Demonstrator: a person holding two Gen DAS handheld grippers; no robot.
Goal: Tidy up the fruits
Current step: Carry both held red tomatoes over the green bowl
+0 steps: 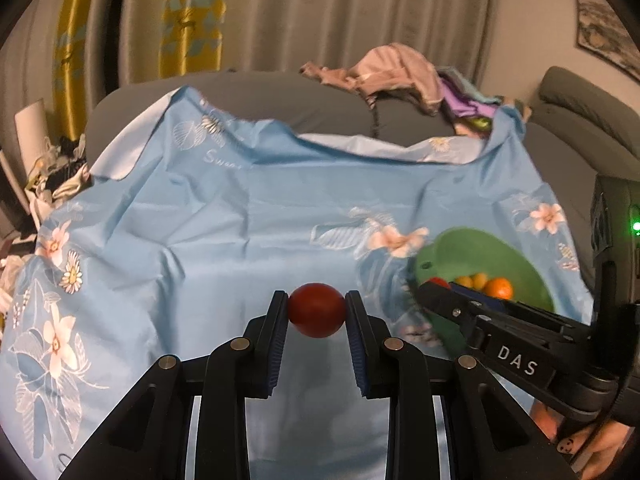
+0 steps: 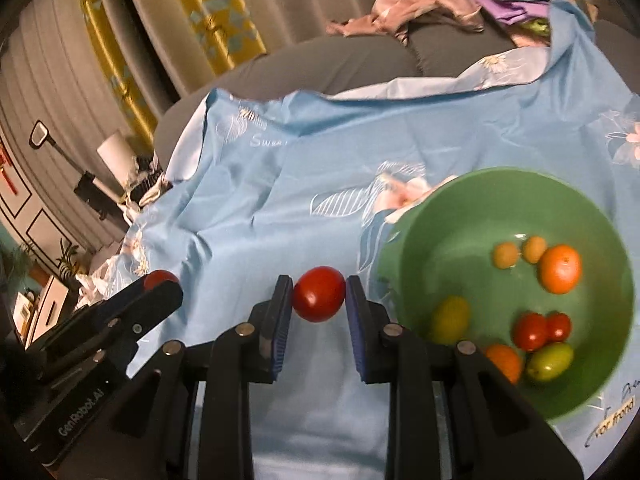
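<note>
left gripper clamped on dark red tomato, right gripper clamped on red tomato, green bowl of fruit beside, blue floral cloth beneath

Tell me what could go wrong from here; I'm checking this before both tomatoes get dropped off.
1. Each round tomato is pinched only at the fingers' tips, so either could squirt out.
2. The green bowl sits on wrinkled cloth and already holds fruit; a dropped tomato may bounce out.
3. Both grippers heading there could collide.

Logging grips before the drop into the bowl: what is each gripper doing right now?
Left gripper: shut on a red tomato.
Right gripper: shut on another red tomato.
</note>
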